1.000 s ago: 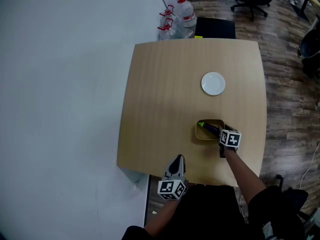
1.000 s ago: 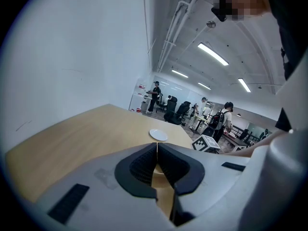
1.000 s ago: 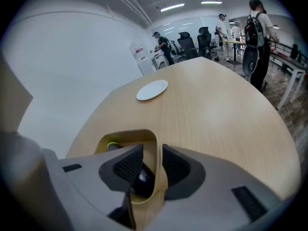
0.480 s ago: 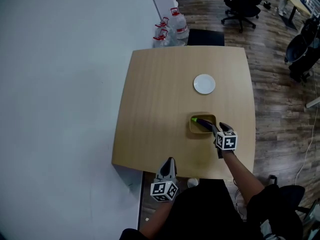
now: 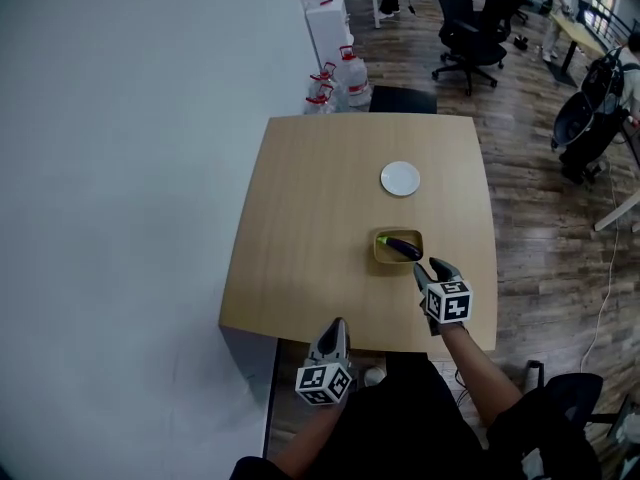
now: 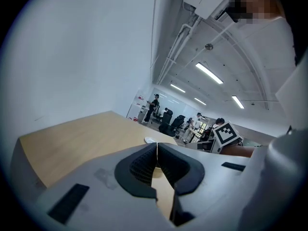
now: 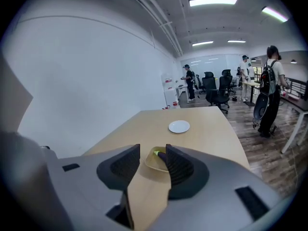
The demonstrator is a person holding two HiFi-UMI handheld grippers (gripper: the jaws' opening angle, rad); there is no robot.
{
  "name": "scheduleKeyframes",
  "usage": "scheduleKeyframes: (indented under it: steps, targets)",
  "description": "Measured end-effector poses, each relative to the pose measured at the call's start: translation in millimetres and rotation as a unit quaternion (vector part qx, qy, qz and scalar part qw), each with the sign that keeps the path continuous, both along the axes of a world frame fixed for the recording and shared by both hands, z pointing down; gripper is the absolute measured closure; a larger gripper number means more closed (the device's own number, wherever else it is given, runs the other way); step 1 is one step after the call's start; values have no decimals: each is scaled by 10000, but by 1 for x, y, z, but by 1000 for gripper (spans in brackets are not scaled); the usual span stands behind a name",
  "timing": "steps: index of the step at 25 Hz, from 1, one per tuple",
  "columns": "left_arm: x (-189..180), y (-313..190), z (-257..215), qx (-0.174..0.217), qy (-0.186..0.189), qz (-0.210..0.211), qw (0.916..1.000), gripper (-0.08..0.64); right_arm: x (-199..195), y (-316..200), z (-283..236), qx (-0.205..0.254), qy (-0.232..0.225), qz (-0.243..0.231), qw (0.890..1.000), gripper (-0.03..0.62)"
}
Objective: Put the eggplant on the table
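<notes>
**Dish and plate on the worktop's right half**

The worktop [image 5: 320, 218] stands with a wall [image 5: 120, 168] along its left side. On its right half, toward the near edge, sits a dish [image 5: 383, 258], and the eggplant [image 5: 404, 248] lies in it. Beyond the dish, well apart from it, lies a plate [image 5: 400, 178]. The right tongs [image 5: 432, 266] hang just on the near side of the dish, apart from it. The left tongs [image 5: 336, 323] are at the worktop's near edge, to the left of the right tongs. Water bottles [image 5: 340, 78] stand on the floor behind the far left corner. Office chairs [image 5: 470, 33] stand farther back on the right.
</notes>
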State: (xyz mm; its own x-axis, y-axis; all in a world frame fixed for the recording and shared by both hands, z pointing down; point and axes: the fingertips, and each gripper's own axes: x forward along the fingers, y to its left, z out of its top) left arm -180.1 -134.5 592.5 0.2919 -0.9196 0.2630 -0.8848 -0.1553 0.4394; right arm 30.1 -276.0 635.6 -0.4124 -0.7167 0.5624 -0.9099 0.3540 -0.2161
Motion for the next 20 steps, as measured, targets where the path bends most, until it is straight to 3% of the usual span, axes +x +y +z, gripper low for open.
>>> scheduleKeyframes:
  steps: [8,13,20]
  targets:
    - [7,12,-32,286,96,311,9991,545,-6,60,-58,285,-104,239,9993,380]
    - [15,12,-43,507,-134,535,9972,545,14,93,-83,682,-221,782,9944,490]
    - [42,0,-63,765,-4,1003,9920,545,20,133,-114,948,-281,828,9917,529]
